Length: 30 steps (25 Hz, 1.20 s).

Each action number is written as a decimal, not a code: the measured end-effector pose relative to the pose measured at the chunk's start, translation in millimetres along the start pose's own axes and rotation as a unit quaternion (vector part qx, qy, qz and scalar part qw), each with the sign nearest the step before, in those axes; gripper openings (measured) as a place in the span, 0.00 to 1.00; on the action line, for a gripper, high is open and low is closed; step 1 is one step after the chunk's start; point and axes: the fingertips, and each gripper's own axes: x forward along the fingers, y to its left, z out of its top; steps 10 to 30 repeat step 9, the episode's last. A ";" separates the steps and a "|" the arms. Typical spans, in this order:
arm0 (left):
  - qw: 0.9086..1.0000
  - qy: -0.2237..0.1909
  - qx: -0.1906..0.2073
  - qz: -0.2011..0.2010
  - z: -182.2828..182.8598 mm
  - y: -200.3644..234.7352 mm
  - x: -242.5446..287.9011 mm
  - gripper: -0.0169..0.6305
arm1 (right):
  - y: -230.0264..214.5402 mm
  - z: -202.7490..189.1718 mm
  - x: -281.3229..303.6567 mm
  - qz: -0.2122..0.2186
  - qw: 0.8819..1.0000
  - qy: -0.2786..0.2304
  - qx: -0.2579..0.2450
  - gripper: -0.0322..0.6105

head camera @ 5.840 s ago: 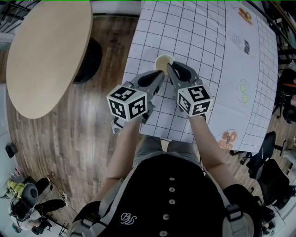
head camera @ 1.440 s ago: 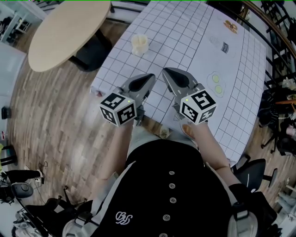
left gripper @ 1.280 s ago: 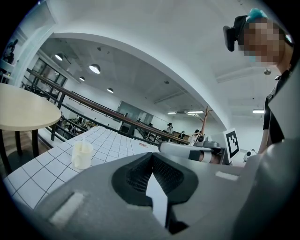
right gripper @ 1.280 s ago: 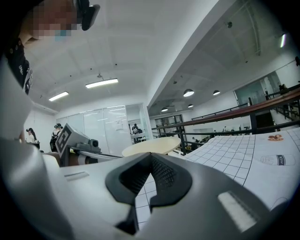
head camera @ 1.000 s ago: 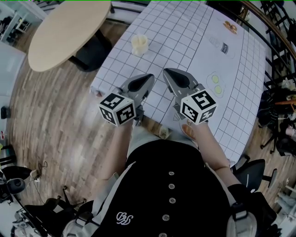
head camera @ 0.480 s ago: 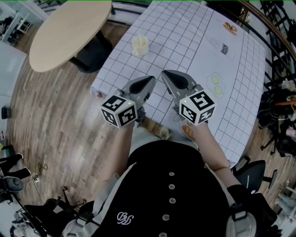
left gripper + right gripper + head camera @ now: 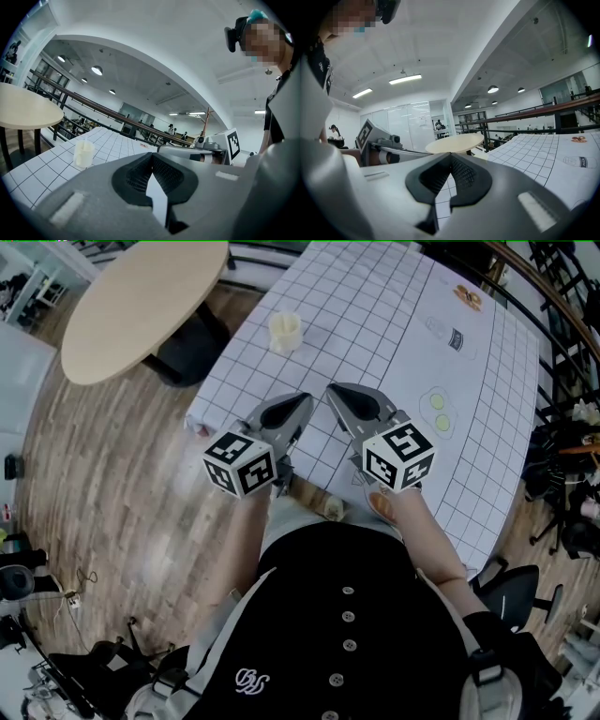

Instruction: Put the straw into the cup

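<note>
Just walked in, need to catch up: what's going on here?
A person holds a gripper in each hand over the near end of a grid-patterned table. The left gripper and right gripper are both shut and empty, side by side. The pale cup stands farther off, near the table's left edge. I can't make out a straw.

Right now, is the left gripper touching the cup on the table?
Apart. The head view shows several bare squares of the gridded table between the left gripper and the cup, which stands farther from the person.
</note>
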 end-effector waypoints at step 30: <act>1.000 0.006 0.003 0.003 -2.3 -2.6 1.1 0.02 | -1.4 -2.0 -2.8 -0.002 1.000 0.003 0.004 0.05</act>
